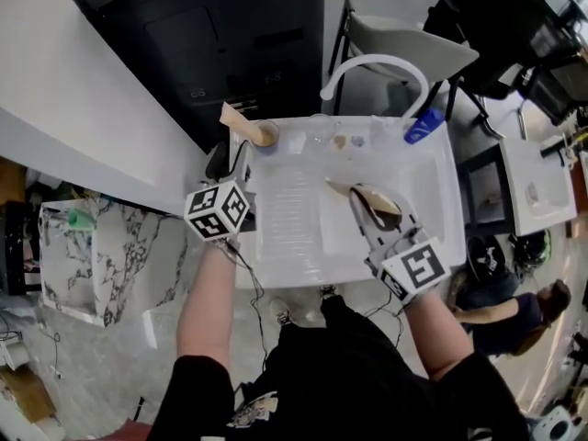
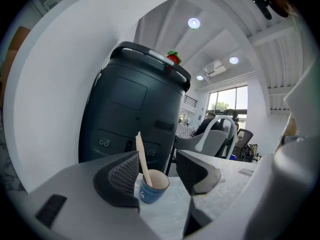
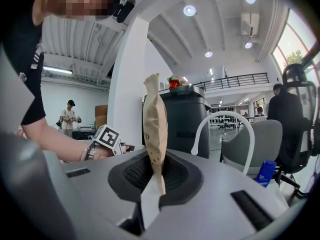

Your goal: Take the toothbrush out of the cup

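A blue cup (image 1: 265, 134) stands at the far left corner of the white tabletop (image 1: 294, 232), with a pale wooden toothbrush (image 1: 233, 119) leaning out of it to the left. My left gripper (image 1: 231, 159) is just short of the cup. In the left gripper view its jaws stand open, with the cup (image 2: 152, 186) and the toothbrush (image 2: 141, 153) a little way beyond the left gripper (image 2: 157, 171). My right gripper (image 1: 365, 213) hangs over the middle of the table, shut on a brown paper packet (image 1: 377, 199). The packet (image 3: 155, 126) stands upright in the right gripper (image 3: 157, 176).
A large dark bin (image 1: 230, 35) stands behind the table. A white curved tube (image 1: 377, 62), a blue bottle (image 1: 424, 125) and small bits (image 1: 347, 141) are at the table's far edge. A marbled box (image 1: 92, 255) sits on the floor at left.
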